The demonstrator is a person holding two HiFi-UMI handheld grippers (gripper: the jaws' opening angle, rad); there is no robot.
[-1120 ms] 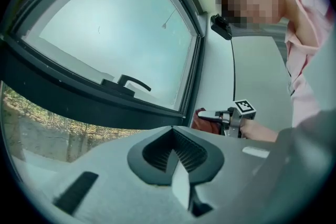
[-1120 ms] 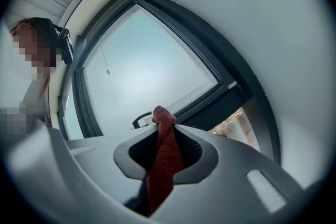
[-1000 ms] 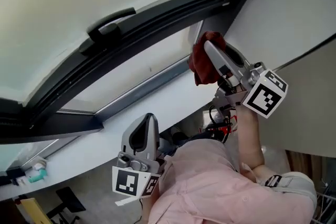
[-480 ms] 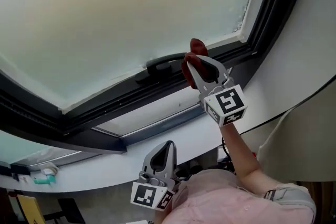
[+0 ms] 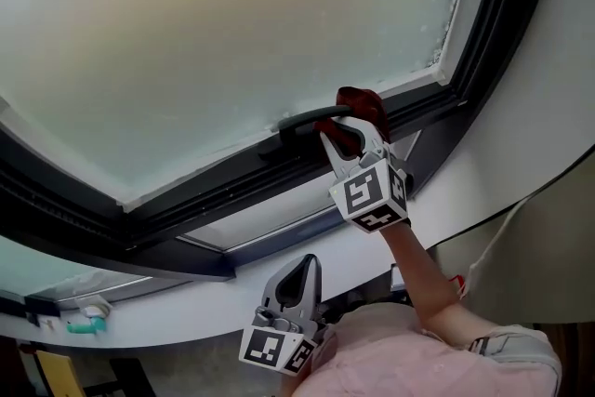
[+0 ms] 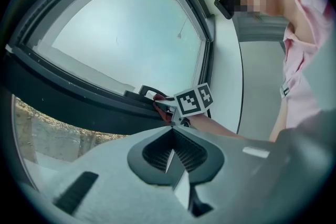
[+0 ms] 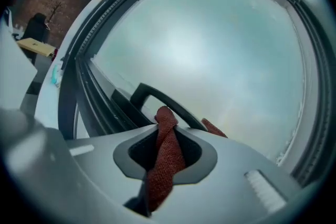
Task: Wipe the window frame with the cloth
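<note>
Cloth: dark red woven cloth [image 5: 364, 105] pinched in the right gripper [image 5: 342, 137]; its bunched upper end sits at the right end of the window handle [image 5: 302, 121], on the lower rail of the window frame [image 5: 232, 179]; whether it presses on the handle or only overlaps it cannot be told
Right gripper jaws: closed tight on the cloth [image 7: 164, 161]; in the right gripper view [image 7: 165, 131] a twisted strip of it runs up between the jaws and pokes out past the tips, with a second fold showing just to the right; the handle [image 7: 157, 96] arches right behind the tip of the cloth
Right gripper pose: raised on an outstretched arm, jaws pointing up at the frame; its marker cube [image 5: 370, 195] faces the head camera
Left gripper jaws: pressed together with only a thin seam between them, nothing held [image 6: 170, 157]
Left gripper pose: held low [image 5: 305, 267] near the person's pink shirt [image 5: 400, 353], well apart from the frame; jaws pointing up; its marker cube [image 5: 274, 349] below them
Window frame: dark, with ribbed seals along the lower rail; frosted pale glass pane [image 5: 232, 42] above it; white sill [image 5: 214, 285] below
Left gripper view: looks up at the frame, with the right gripper's marker cube [image 6: 193, 102] and a bit of red cloth beside the handle [image 6: 149, 91]
Elsewhere: small teal object [image 5: 84, 325] at the far left of the sill
</note>
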